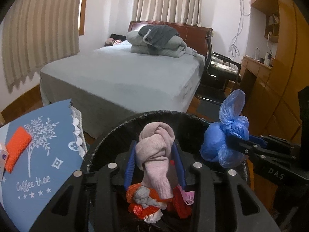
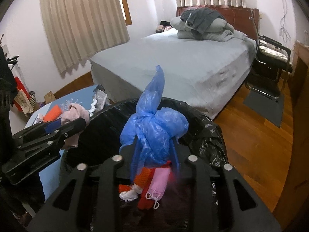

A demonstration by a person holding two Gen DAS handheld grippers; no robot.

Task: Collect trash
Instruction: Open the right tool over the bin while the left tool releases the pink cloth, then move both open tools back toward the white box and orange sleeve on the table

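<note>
over bin (image 1: 108, 135): sock (image 1: 154, 154), blue bag (image 2: 152, 131)

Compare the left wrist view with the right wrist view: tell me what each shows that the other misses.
Only the left wrist view: the "Coffee tree" lettering on the blue cloth, and the wooden shelves.

Only the right wrist view: the grey floor mat and the red bag by the wall.

Both: the bin with the black liner, the left claw with the pink knotted cloth between its fingers, the right claw with the blue knotted bag, and the bed.
</note>
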